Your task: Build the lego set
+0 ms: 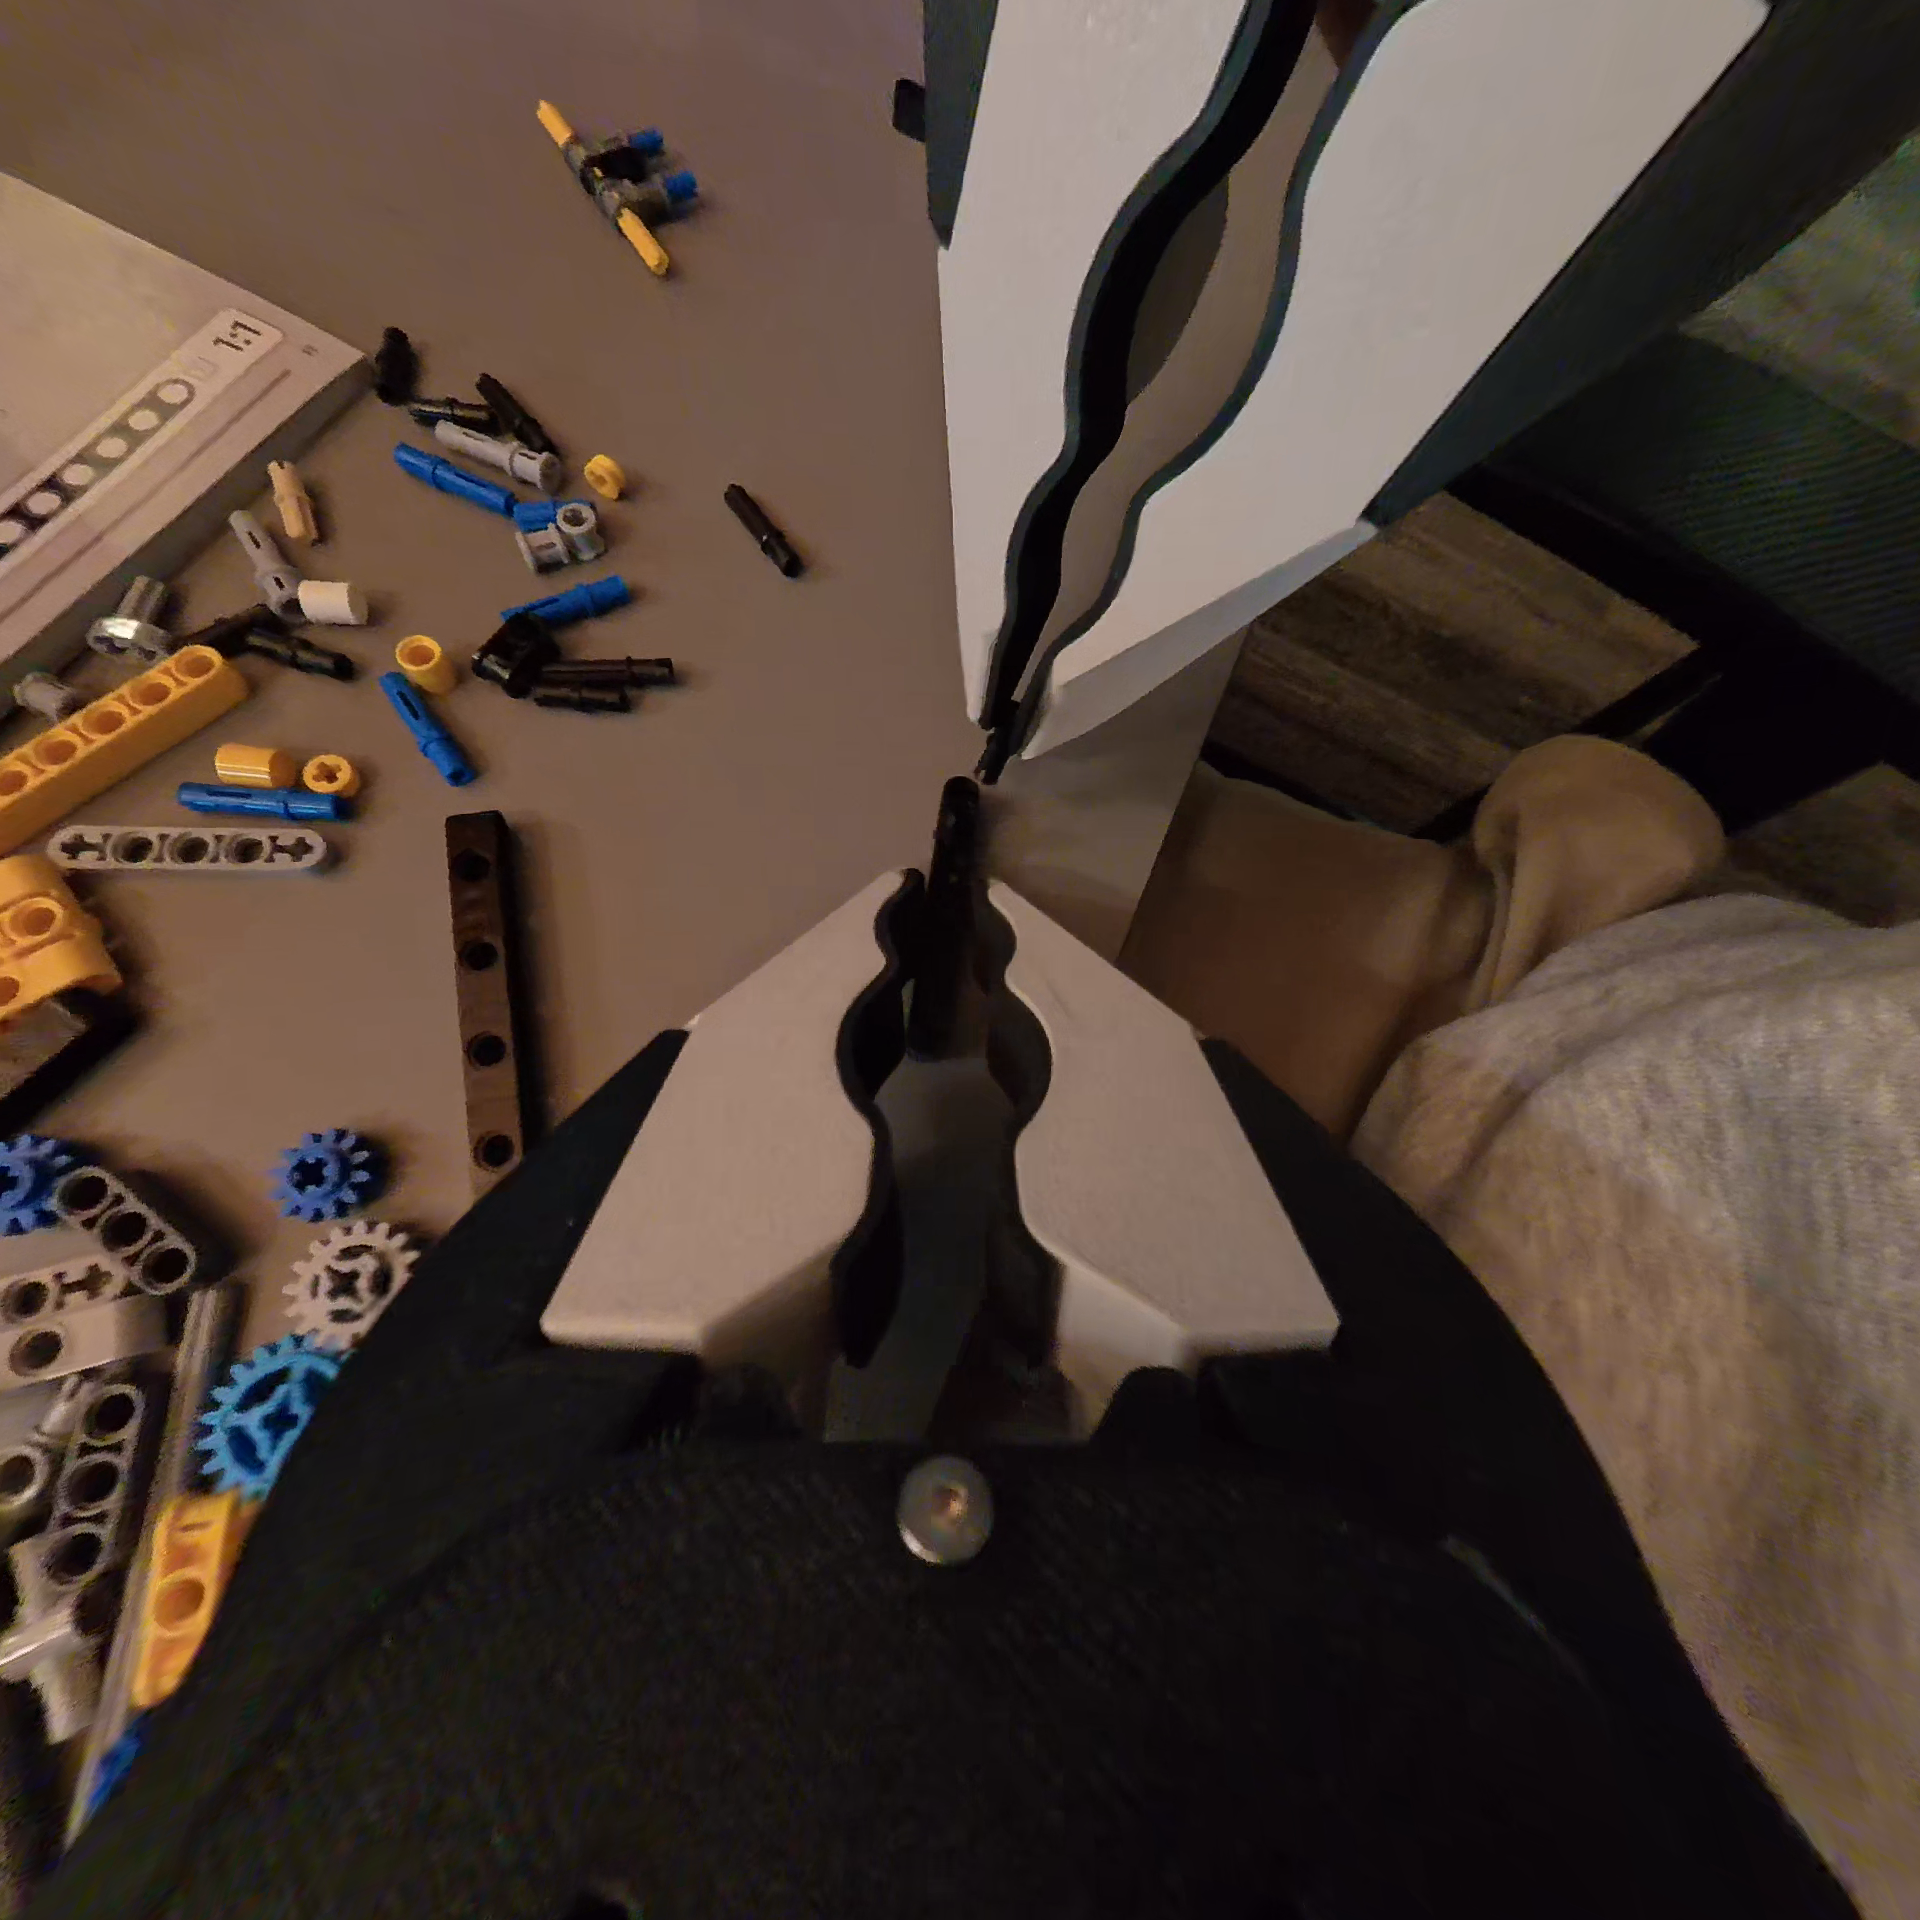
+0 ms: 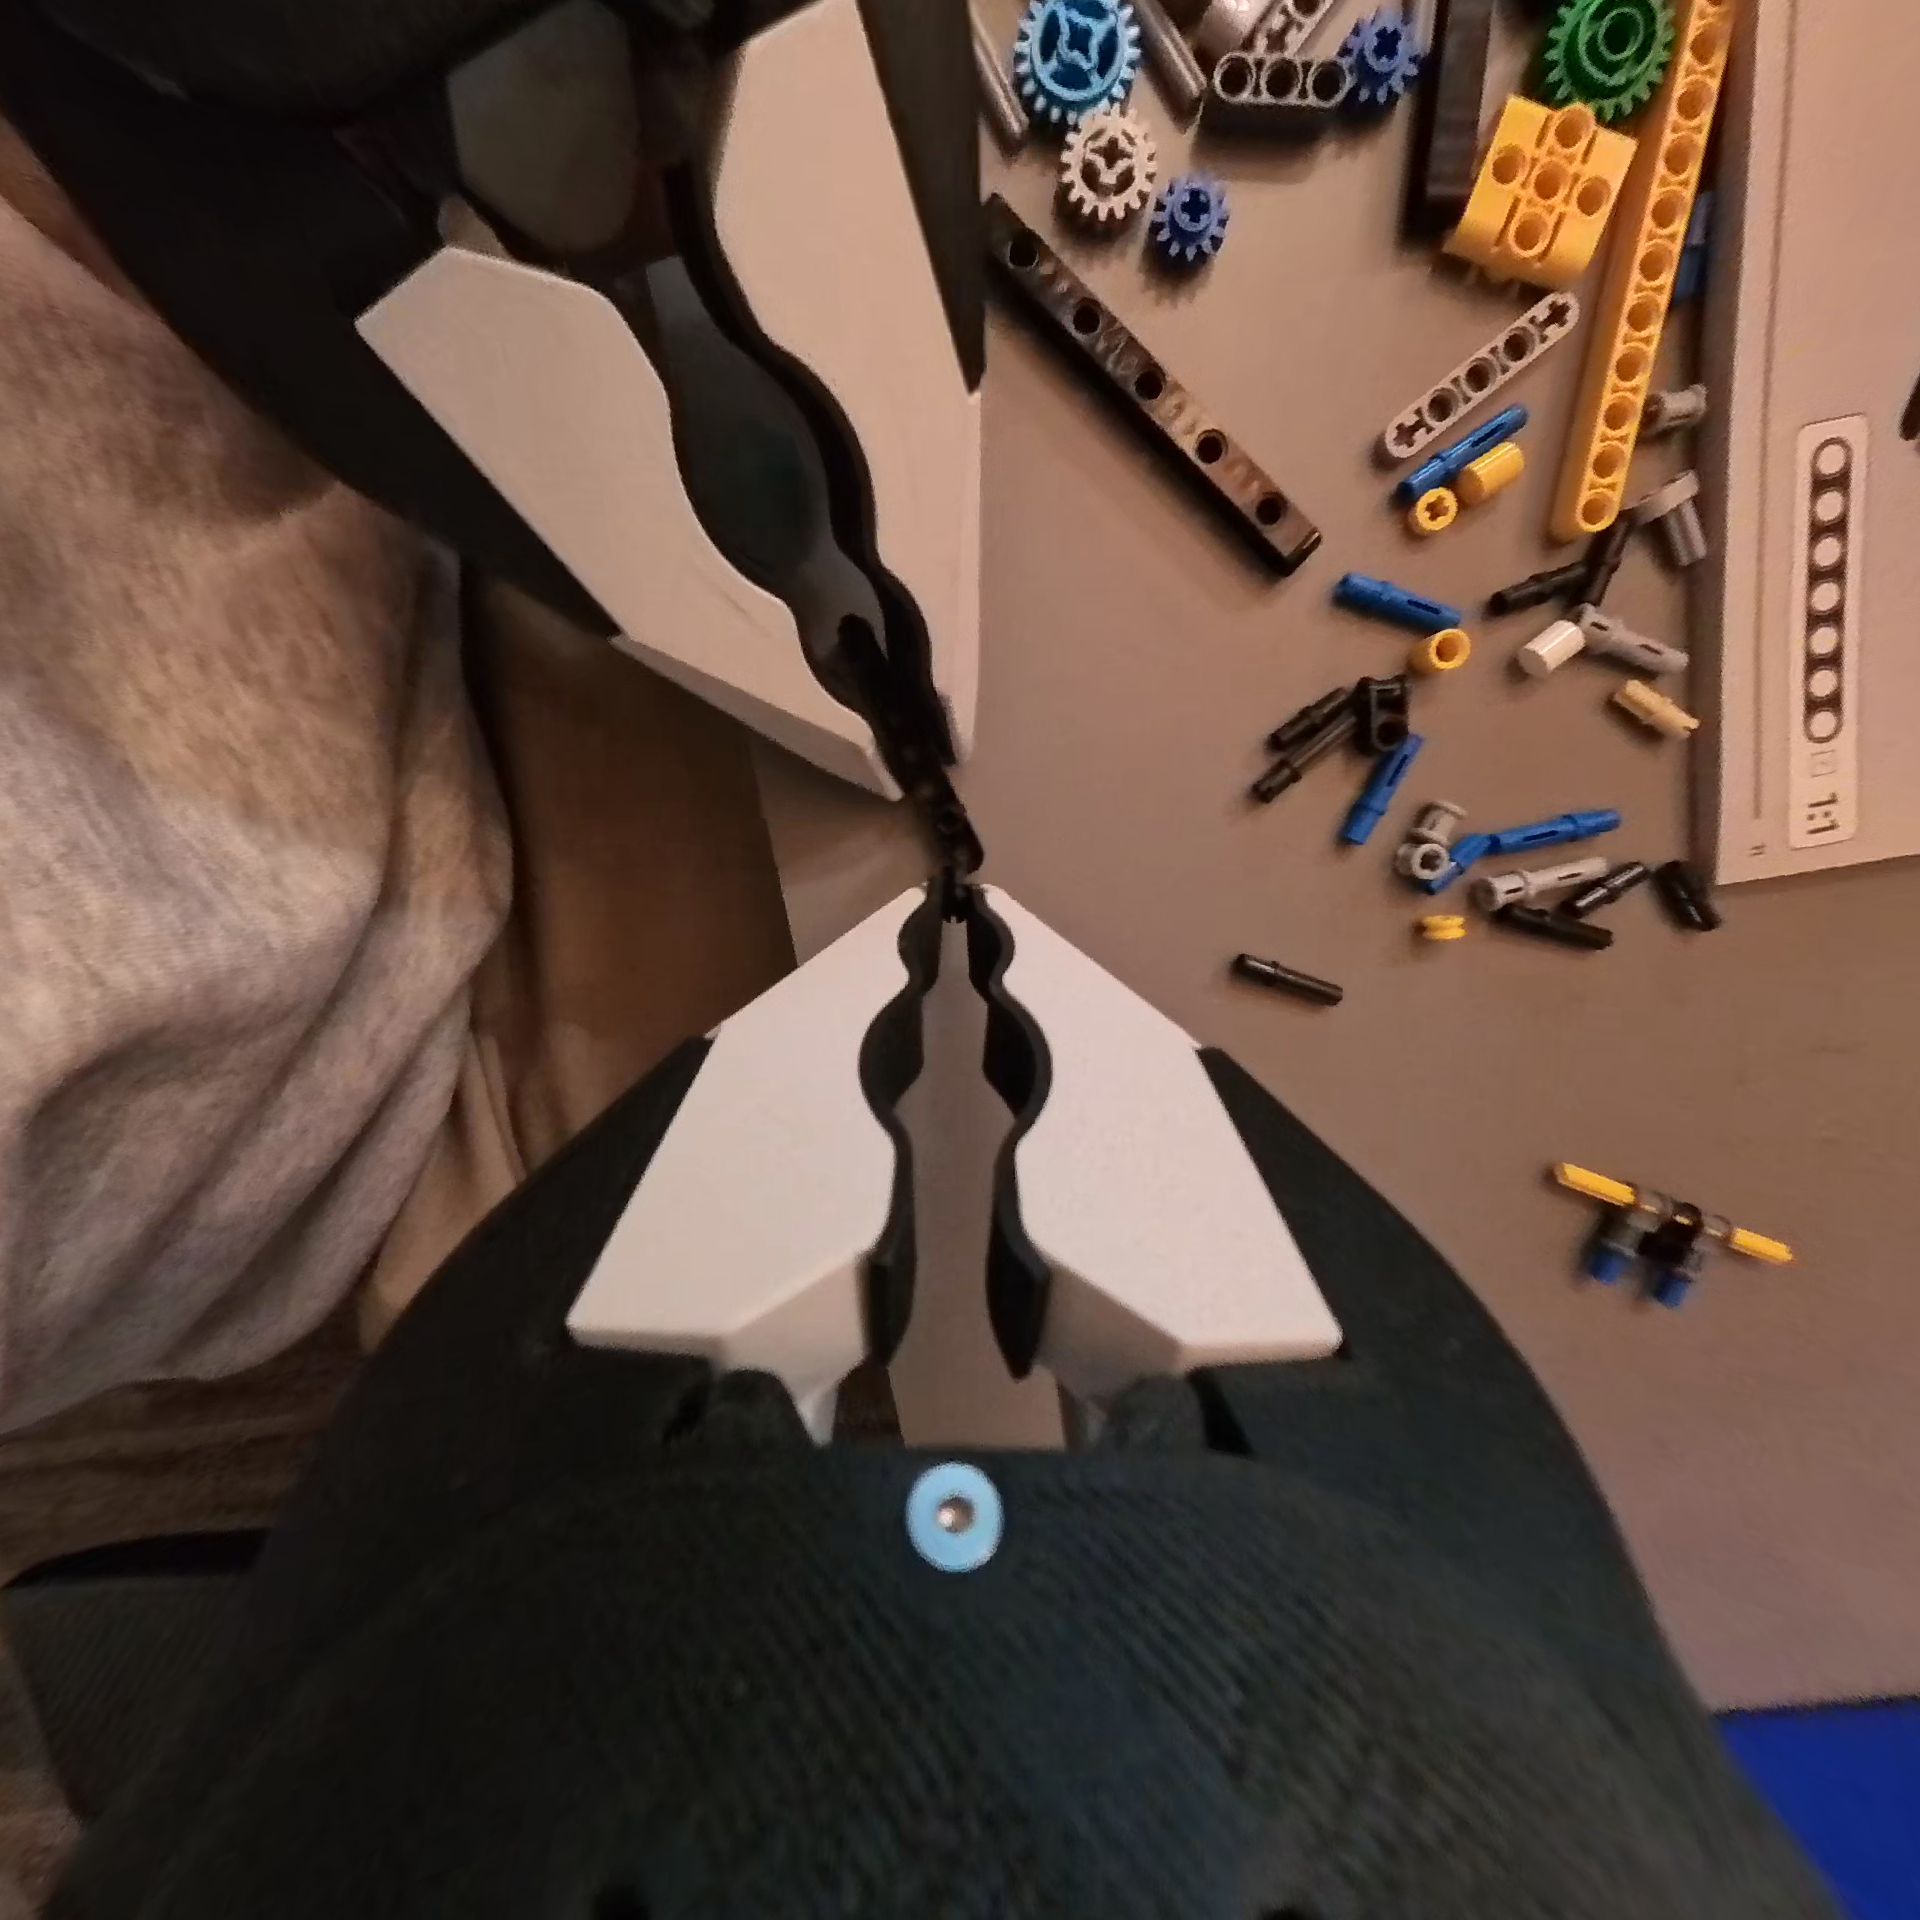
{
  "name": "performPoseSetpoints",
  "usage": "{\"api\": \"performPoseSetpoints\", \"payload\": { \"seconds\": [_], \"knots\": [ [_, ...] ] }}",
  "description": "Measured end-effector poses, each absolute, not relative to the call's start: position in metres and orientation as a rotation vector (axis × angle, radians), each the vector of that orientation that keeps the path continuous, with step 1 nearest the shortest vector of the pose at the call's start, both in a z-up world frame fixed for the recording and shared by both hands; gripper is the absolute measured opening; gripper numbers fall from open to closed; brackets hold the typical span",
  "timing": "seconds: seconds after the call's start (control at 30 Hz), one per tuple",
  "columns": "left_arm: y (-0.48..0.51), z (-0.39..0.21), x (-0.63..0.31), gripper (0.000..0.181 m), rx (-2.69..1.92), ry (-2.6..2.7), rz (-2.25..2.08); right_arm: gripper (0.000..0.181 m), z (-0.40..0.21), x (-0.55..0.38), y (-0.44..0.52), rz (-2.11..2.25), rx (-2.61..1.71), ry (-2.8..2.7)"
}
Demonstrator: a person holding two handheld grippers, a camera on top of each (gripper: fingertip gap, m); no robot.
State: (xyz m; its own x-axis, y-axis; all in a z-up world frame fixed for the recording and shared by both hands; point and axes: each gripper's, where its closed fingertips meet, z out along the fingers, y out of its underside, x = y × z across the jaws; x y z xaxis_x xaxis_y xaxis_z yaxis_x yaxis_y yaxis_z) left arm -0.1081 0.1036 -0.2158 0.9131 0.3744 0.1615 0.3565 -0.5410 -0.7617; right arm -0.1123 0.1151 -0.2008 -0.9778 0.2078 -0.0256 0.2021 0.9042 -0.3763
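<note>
My left gripper (image 1: 951, 894) is shut on a black pin (image 1: 948, 862) that sticks out past its fingertips. My right gripper (image 2: 953, 902) is shut on a small black piece (image 2: 954, 836). The two grippers point at each other just off the table's near edge, over a person's lap. In the left wrist view the right gripper (image 1: 1008, 717) comes down from above with its black piece (image 1: 992, 750) almost on the pin's tip. In the right wrist view the left gripper (image 2: 914, 758) comes in from the upper left. I cannot tell whether the two pieces are joined.
Loose parts lie on the grey table: a black beam (image 1: 483, 997), a yellow beam (image 1: 104, 727), gears (image 1: 327, 1174), blue and black pins (image 1: 447, 478), and a small assembly with a yellow axle (image 1: 623, 182). An instruction booklet (image 1: 125, 436) lies at the left. Grey clothing (image 1: 1662, 1247) is at the right. Only a small space, under 4 cm, lies between the two pairs of fingers.
</note>
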Motion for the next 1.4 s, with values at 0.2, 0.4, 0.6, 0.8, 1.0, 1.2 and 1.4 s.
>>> {"api": "performPoseSetpoints", "payload": {
  "seconds": [0.2,0.4,0.6,0.8,1.0,1.2,1.4],
  "knots": [
    [0.1058,-0.2091,-0.1096,0.018,-2.120,-0.539,-0.022,0.002,-0.2032,-0.1130,0.1139,0.564,-0.318,-3.053],
    [0.1061,-0.2140,-0.1115,0.010,-2.147,-0.511,0.066,0.002,-0.2032,-0.1151,0.1131,0.529,-0.309,-3.060],
    [0.1059,-0.2140,-0.1113,0.007,-2.143,-0.510,0.063,0.002,-0.2052,-0.1169,0.1123,0.498,-0.304,-3.076],
    [0.1060,-0.2134,-0.1113,0.007,-2.135,-0.515,0.046,0.002,-0.2052,-0.1176,0.1114,0.466,-0.284,-3.084],
    [0.1066,-0.2137,-0.1117,0.006,-2.136,-0.515,0.063,0.003,-0.2067,-0.1172,0.1128,0.411,-0.291,-3.116],
    [0.1068,-0.2138,-0.1121,0.006,-2.135,-0.496,0.131,0.002,-0.2070,-0.1177,0.1126,0.366,-0.337,-3.153],
    [0.1068,-0.2135,-0.1125,0.005,-2.130,-0.475,0.197,0.002,-0.2077,-0.1169,0.1141,0.339,-0.352,-3.166]
  ]
}}
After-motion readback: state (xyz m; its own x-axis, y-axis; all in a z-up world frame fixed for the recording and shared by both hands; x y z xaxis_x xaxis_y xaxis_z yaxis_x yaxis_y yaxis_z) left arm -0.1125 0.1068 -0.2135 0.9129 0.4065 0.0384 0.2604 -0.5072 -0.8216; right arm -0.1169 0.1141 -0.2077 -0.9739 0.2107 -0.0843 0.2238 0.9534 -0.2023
